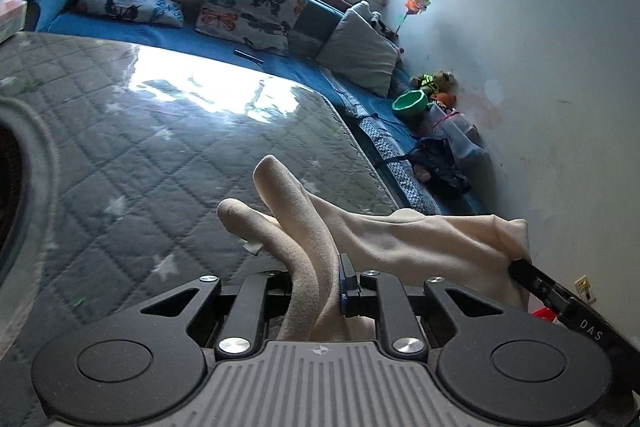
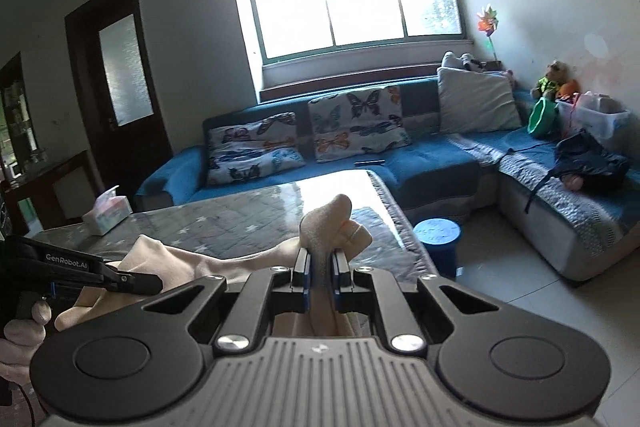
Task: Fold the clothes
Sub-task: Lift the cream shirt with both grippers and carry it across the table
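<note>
Cream cloth (image 1: 400, 235) is hanging lower centre, both the left gripper (image 1: 320, 275) and right gripper (image 2: 320, 263) pinching bunched edges; either bunch risks sliding free.

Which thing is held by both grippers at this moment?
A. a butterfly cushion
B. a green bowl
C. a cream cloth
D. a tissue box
C: the cream cloth is pinched in the right gripper and the left gripper, both jaws shut on it.
</note>
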The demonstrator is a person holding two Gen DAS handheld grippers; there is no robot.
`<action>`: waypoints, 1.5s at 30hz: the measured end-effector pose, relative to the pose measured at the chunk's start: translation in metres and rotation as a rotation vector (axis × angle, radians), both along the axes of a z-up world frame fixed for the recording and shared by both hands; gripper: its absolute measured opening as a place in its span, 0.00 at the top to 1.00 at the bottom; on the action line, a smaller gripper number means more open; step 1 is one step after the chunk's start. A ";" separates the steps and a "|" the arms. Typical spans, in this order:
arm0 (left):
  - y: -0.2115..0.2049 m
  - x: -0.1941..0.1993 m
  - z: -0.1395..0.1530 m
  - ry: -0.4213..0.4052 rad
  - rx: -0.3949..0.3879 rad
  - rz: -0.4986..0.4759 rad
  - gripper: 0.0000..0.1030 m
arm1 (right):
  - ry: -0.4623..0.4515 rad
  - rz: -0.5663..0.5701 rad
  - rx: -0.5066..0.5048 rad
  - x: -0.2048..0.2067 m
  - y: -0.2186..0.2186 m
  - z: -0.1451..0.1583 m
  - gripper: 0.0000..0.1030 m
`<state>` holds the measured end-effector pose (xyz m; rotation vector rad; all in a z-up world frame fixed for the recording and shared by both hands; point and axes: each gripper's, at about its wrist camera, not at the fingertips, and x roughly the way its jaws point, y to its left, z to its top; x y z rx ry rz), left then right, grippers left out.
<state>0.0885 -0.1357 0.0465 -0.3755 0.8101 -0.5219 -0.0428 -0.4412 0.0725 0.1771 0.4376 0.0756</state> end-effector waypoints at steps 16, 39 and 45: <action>-0.052 0.023 -0.017 -0.005 0.103 -0.023 0.84 | 0.047 -0.056 -0.004 0.018 -0.029 -0.025 0.91; -0.075 0.034 -0.052 0.062 0.156 -0.055 0.84 | 0.152 -0.109 -0.008 0.034 -0.056 -0.069 0.91; -0.070 0.029 -0.057 0.075 0.156 -0.082 0.84 | 0.190 -0.128 -0.020 0.037 -0.061 -0.083 0.91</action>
